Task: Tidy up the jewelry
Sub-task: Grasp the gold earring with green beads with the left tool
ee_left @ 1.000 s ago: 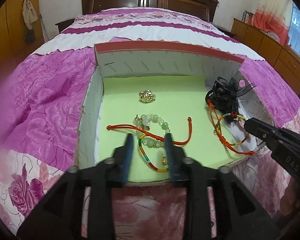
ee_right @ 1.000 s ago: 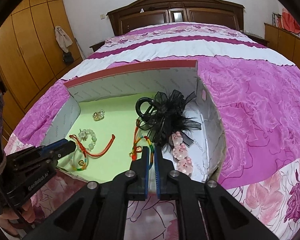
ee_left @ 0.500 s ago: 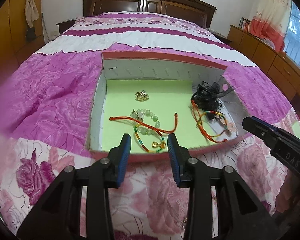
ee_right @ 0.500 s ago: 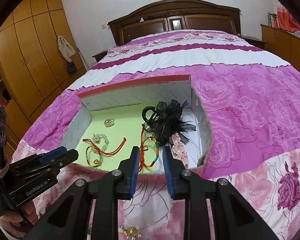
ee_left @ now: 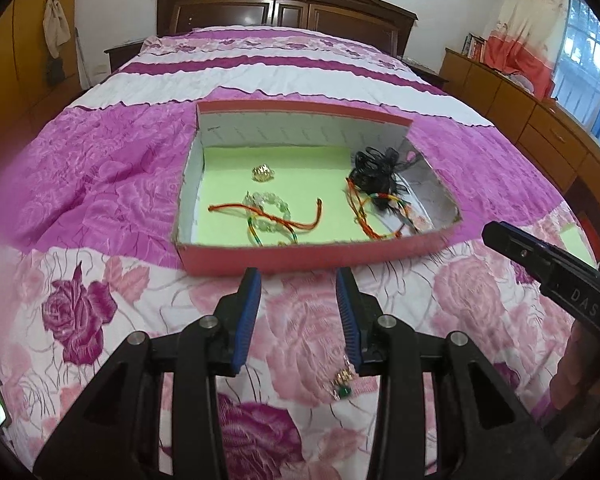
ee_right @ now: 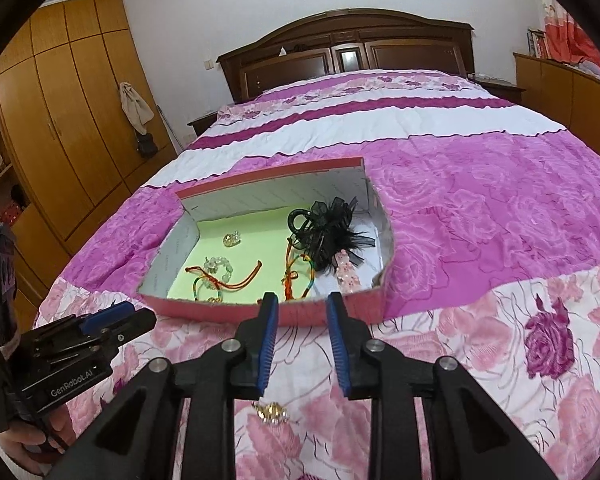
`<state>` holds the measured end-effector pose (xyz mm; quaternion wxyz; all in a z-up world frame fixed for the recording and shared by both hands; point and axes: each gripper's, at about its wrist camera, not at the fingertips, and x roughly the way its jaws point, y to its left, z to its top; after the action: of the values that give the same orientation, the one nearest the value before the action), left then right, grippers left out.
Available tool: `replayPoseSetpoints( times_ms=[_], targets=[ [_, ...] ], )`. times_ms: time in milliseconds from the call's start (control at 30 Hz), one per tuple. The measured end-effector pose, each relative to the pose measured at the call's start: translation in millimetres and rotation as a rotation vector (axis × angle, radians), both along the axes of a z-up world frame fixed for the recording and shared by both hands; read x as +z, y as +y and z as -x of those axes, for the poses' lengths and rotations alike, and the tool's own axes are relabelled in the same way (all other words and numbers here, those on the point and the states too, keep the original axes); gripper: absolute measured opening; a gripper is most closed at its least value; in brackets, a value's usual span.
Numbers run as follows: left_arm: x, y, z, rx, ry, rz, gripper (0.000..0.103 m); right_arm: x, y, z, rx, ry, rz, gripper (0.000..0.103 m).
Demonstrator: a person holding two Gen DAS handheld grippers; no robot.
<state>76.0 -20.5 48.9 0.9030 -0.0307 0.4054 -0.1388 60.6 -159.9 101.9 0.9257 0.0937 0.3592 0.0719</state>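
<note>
A red shallow box (ee_left: 300,258) (ee_right: 260,312) with a green floor lies on the bed. Inside are a gold ring piece (ee_left: 263,173), a pale bead bracelet (ee_left: 269,202), red and rainbow cords (ee_left: 380,216) and a black hair bow (ee_left: 374,168) (ee_right: 328,232). My left gripper (ee_left: 299,284) is open and empty, just in front of the box. My right gripper (ee_right: 299,306) is open and empty, at the box's near wall. A gold and green piece (ee_left: 342,384) lies on the quilt under the left gripper. A gold jewelled piece (ee_right: 272,412) lies under the right gripper.
The box sits on a pink and magenta floral quilt (ee_left: 100,184). A dark wooden headboard (ee_right: 348,52) stands at the far end. Wardrobes (ee_right: 60,120) line the left; a low cabinet (ee_left: 540,132) runs along the right.
Both grippers have pulled back out of the box toward me. The right gripper has gone from shut to open. Loose pieces on the quilt have come into view.
</note>
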Motion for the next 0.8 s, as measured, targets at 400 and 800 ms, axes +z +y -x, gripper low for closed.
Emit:
replayPoseSetpoints(
  times_ms=[400,800],
  targets=[
    [-12.2,-3.0,25.1,-0.025,0.037,-0.002,0.031,-5.7,-0.7,32.8,0.005,0.017,0.004,0.028],
    [-33.6,-16.3,38.7,-0.064,0.085,-0.038,0.031,-26.1,-8.6,53.8,0.000,0.057,-0.001,0.030]
  ],
)
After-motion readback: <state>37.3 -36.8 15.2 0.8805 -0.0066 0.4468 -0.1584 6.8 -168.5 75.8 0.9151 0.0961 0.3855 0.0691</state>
